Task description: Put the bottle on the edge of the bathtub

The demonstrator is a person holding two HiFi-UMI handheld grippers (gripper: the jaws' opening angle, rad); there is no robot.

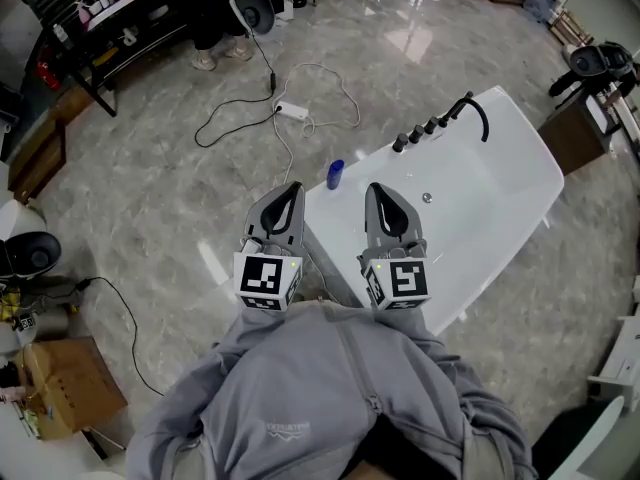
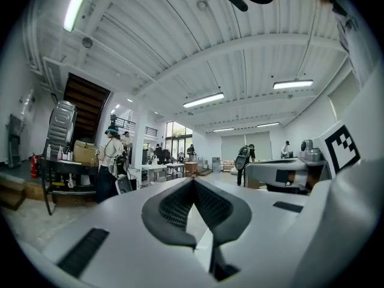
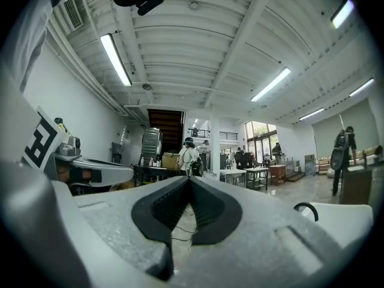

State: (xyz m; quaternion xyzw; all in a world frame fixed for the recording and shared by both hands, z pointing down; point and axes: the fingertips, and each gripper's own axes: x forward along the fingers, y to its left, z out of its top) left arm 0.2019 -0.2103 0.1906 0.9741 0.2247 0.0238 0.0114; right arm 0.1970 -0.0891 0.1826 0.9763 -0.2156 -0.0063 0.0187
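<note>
A small blue bottle (image 1: pixel 335 174) stands upright on the rim of the white bathtub (image 1: pixel 520 138), near the tub's left corner and left of the black faucet set (image 1: pixel 440 123). My left gripper (image 1: pixel 291 190) and right gripper (image 1: pixel 376 190) are held side by side close to my body, above the tub's near end and short of the bottle. Both point level across the room. In the left gripper view the left gripper (image 2: pixel 193 182) has its jaws together with nothing between them. The right gripper (image 3: pixel 189 180) looks the same in its own view. Neither gripper view shows the bottle.
A white power strip with cables (image 1: pixel 292 110) lies on the grey floor beyond the tub. A cardboard box (image 1: pixel 60 383) sits at the lower left. A person (image 1: pixel 215 18) stands by a dark table at the back. The faucet's curved black spout (image 3: pixel 306 209) shows at the right.
</note>
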